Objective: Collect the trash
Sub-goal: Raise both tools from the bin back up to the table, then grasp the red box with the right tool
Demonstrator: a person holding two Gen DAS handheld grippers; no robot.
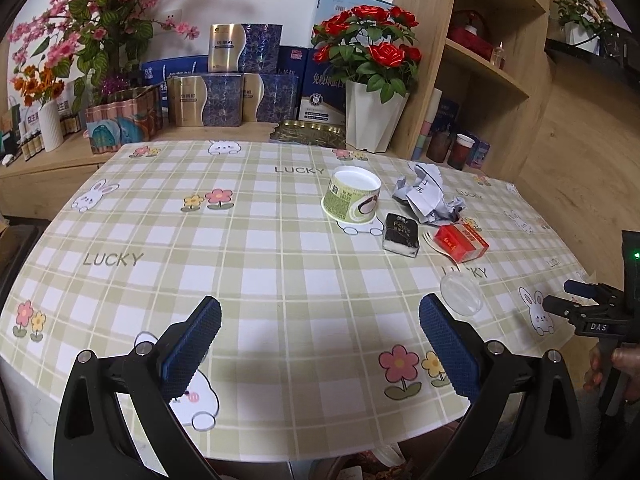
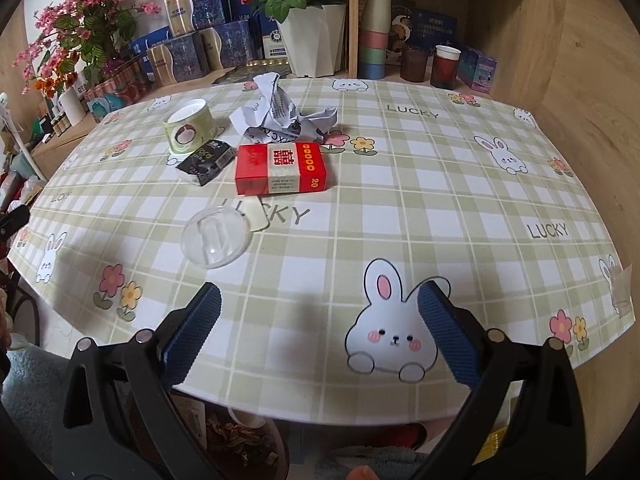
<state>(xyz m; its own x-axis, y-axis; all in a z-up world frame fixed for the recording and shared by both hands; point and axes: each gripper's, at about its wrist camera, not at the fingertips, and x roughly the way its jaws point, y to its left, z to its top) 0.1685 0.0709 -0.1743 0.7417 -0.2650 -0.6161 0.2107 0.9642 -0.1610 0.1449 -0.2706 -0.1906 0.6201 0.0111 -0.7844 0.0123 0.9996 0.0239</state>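
Left wrist view: my left claw [image 1: 320, 332] hangs above the near edge of the table [image 1: 280, 280], jaws spread wide, holding and touching nothing. The trash sits toward the far right corner: a green paper cup [image 1: 352, 196] lying tilted, crumpled paper [image 1: 428, 196] just beside it on the right, a black packet [image 1: 401, 235] in front of the cup, and a red box [image 1: 462, 242] beside the packet. A small fork seems to poke out from under the red box. A clear plastic lid [image 1: 461, 294] lies nearer the right edge. My right claw [image 1: 576, 300] shows at the right edge of this view; from here I cannot tell how far it is open.

Right wrist view: my right claw [image 2: 319, 336] hovers over the near edge, jaws wide apart and empty, above a printed bunny. The clear plastic lid [image 2: 216, 237] is the nearest piece, ahead and to the left. Behind it the red box [image 2: 282, 168], then the black packet [image 2: 206, 161], green paper cup [image 2: 189, 127] and crumpled paper [image 2: 280, 114], all gathered toward the far left of the table [image 2: 440, 200].

I judge collecting has not yet begun: all 5 pieces lie untouched. Next I should probably reach forward and left to the lid or box, and close on it. Below the near edge something like a bin shows, but I cannot tell for sure
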